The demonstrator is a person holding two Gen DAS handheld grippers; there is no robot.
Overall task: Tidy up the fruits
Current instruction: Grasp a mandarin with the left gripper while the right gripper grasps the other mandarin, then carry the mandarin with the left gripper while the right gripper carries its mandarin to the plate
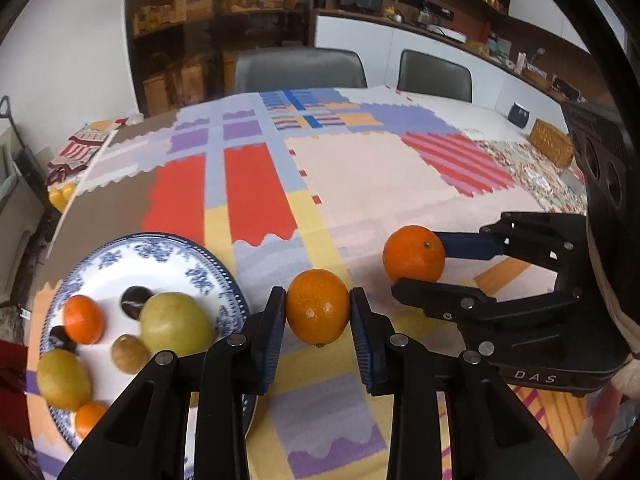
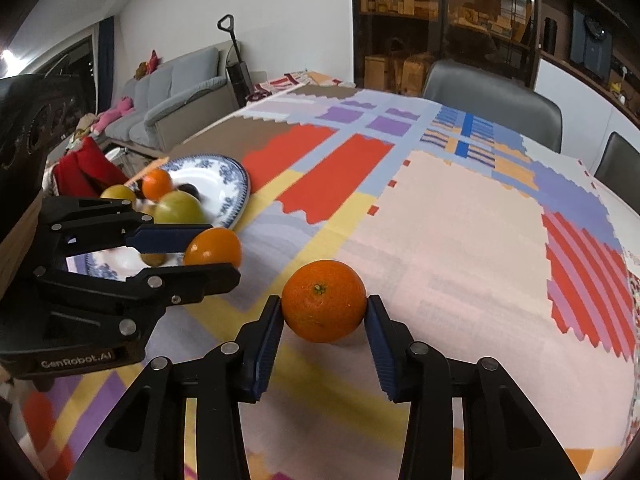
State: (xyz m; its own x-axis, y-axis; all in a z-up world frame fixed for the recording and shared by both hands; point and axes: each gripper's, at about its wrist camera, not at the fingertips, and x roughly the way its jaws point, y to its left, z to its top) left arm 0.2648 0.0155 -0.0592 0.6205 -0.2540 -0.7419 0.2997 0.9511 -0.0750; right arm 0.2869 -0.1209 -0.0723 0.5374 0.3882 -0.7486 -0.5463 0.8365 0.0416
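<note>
Orange fruit, left view: a mandarin (image 1: pixel 318 306) sits squeezed between the pads of the left claw (image 1: pixel 318 312), both blue pads pressing its sides; it looks lifted just clear of the cloth (image 1: pixel 360 176), though the gap under it is hard to judge.
Plate, left view: the plate (image 1: pixel 224 276) lies just left of the left claw and slightly nearer the camera, already carrying a green fruit (image 1: pixel 176 324), small oranges, a brown fruit and dark ones.
Other claw, left view: the right claw (image 1: pixel 420 276) reaches in from the right, its fingers on either side of an orange (image 1: pixel 414 254), ahead and right of the left claw.
Orange fruit, right view: the orange (image 2: pixel 324 300) rests on the cloth dead ahead between the right claw's (image 2: pixel 324 314) pads, both touching or all but touching its sides (a firm clamp is my judgement, not certain); stem end faces up.
Plate, right view: the plate (image 2: pixel 238 184) lies well to the left and ahead, beyond the left claw (image 2: pixel 216 256) and its mandarin (image 2: pixel 214 250).
Deciding relation: the plate is beside the left claw and across the left claw's path from the right one, so the left mandarin likely goes first with a short leftward carry; the right must wait or pass over.
</note>
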